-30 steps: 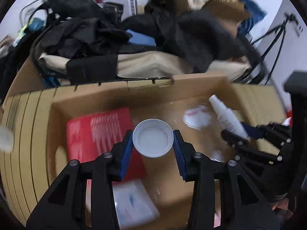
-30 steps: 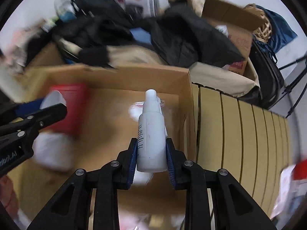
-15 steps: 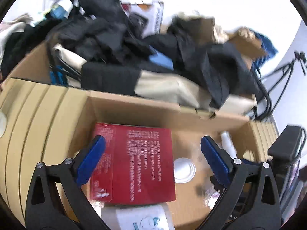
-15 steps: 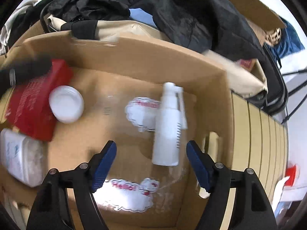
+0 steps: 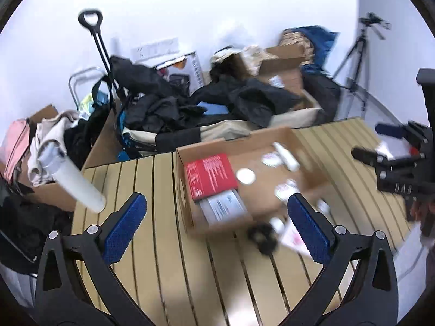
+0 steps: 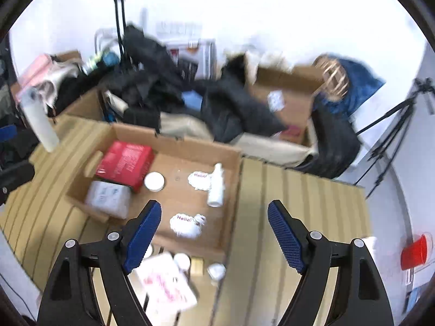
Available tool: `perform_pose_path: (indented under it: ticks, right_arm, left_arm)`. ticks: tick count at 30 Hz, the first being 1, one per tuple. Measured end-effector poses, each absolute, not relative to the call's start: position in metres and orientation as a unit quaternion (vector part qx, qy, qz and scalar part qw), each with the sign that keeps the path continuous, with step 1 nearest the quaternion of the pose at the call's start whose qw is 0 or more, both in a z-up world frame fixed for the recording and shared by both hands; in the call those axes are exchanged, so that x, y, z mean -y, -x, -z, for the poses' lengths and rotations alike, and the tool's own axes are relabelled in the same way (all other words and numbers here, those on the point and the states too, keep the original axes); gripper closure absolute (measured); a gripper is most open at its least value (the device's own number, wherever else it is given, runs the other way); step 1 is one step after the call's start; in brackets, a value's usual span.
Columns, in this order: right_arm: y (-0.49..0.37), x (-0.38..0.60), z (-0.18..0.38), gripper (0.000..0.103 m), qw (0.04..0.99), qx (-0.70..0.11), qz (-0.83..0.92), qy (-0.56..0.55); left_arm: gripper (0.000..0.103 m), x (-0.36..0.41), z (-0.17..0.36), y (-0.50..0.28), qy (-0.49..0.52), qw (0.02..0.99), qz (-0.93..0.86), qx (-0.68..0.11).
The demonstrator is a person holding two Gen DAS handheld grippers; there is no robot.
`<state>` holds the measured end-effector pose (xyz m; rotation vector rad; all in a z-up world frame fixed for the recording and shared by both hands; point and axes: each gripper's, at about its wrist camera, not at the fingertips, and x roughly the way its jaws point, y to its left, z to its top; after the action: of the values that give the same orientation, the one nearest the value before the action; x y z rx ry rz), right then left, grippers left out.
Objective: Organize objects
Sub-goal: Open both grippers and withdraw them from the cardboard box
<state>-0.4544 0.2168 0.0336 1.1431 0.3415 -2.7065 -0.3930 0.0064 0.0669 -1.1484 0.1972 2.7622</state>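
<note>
An open cardboard box point(image 5: 272, 138) point(image 6: 174, 140) sits on a slatted wooden table point(image 5: 168, 258). Inside lie a red box point(image 5: 208, 175) point(image 6: 125, 161), a white round jar point(image 5: 245, 176) point(image 6: 154, 181), a white spray bottle point(image 5: 285, 156) point(image 6: 216, 188) and a grey-white packet point(image 5: 224, 207) point(image 6: 107, 198). My left gripper point(image 5: 216, 226) is open and empty, high above the table in front of the box. My right gripper point(image 6: 213, 233) is open and empty, above the box's near edge; it also shows in the left wrist view point(image 5: 391, 160).
A white tumbler point(image 5: 74, 183) stands at the table's left edge. Small items, a black fuzzy object point(image 5: 262, 237) and a pink-and-white packet point(image 6: 163, 282), lie in front of the box. Piles of dark clothes point(image 5: 168, 106), cardboard boxes and a tripod point(image 5: 356, 62) crowd behind.
Both grippers let go, the left of the jar and the right of the spray bottle, which now lie in the box. Both then pulled up and back, open.
</note>
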Motion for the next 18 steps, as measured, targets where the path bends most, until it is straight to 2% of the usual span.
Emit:
perform_pose_path:
  ticks: [5,7,10,12,15,18]
  right_arm:
    - [0.336,-0.233,-0.054,0.019,0.163,-0.069,0.917,-0.358]
    - [0.277,-0.235,-0.045,0.019,0.221,-0.044,0.898,-0.377]
    - [0.192,-0.231,-0.031,0.019,0.226,-0.048,0.907,-0.353]
    - [0.145,-0.228,-0.016,0.019,0.207,-0.043,0.913,-0.350]
    - [0.094,-0.221,0.004,0.019,0.188,-0.038,0.918,-0.348]
    - [0.067,-0.221,0.009,0.019,0.224,-0.024,0.914,-0.339]
  left_arm:
    - [0.000,0.012,-0.100,0.253,0.308,0.117,-0.944,-0.035]
    - [0.000,0.018,-0.095,0.198,0.289,0.131,-0.948,-0.022]
    - [0.000,0.023,-0.077,0.135,0.280,0.120,-0.952,-0.016]
    - [0.000,0.025,-0.059,0.099,0.296,0.093,-0.951,-0.004]
    - [0.000,0.027,-0.034,0.069,0.326,0.111,-0.938,0.026]
    - [0.000,0.019,-0.019,0.061,0.354,0.114,-0.928,0.014]
